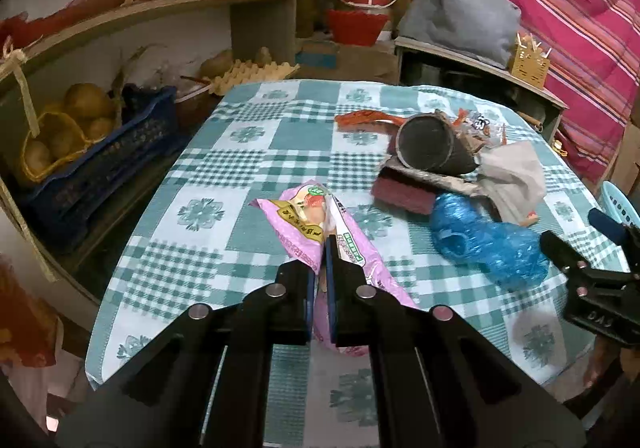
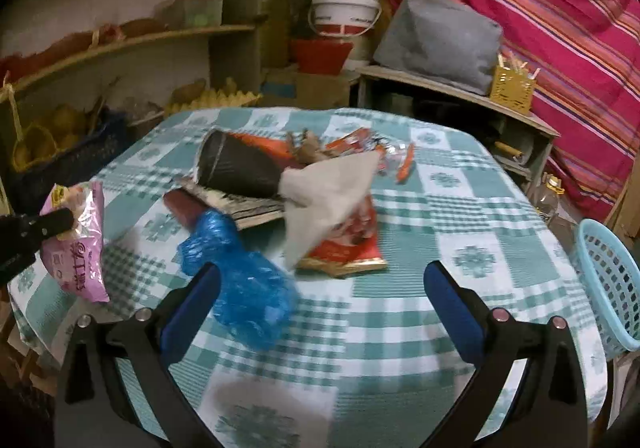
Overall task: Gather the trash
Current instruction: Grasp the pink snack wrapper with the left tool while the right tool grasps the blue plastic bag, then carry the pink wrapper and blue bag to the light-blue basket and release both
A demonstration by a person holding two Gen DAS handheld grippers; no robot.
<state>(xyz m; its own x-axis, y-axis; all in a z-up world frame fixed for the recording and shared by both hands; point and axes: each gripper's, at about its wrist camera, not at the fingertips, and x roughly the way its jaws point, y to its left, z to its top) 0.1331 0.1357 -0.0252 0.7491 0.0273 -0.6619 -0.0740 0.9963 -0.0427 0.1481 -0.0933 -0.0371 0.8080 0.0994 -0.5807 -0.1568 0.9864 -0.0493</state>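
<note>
**Trash pile on the checked counter, one wrapper lifted**

Counter (image 2: 400, 312) under a green-and-white checked cloth fills the middle of the room, with wooden shelves (image 1: 160, 7) to one side and a pink striped blanket (image 2: 560, 7) behind. A light blue mesh basket (image 2: 612, 288) stands just off the counter's right edge. Most of the trash lies heaped toward the far side: a dark cardboard tube (image 2: 236, 167) on its side, a pale crumpled paper (image 2: 328, 199) resting over a red wrapper (image 2: 352, 244), and small orange scraps (image 2: 404, 163) beyond. Nearer lies a crumpled blue plastic bag (image 2: 248, 300).

The left gripper (image 1: 325, 244) has its jaws clamped together on a pink snack wrapper (image 1: 304, 219), which hangs clear of the cloth at the counter's left side. The right gripper (image 2: 320, 280) hovers over the near side with its jaws wide apart and empty; its left finger sits just beside the blue plastic bag.
</note>
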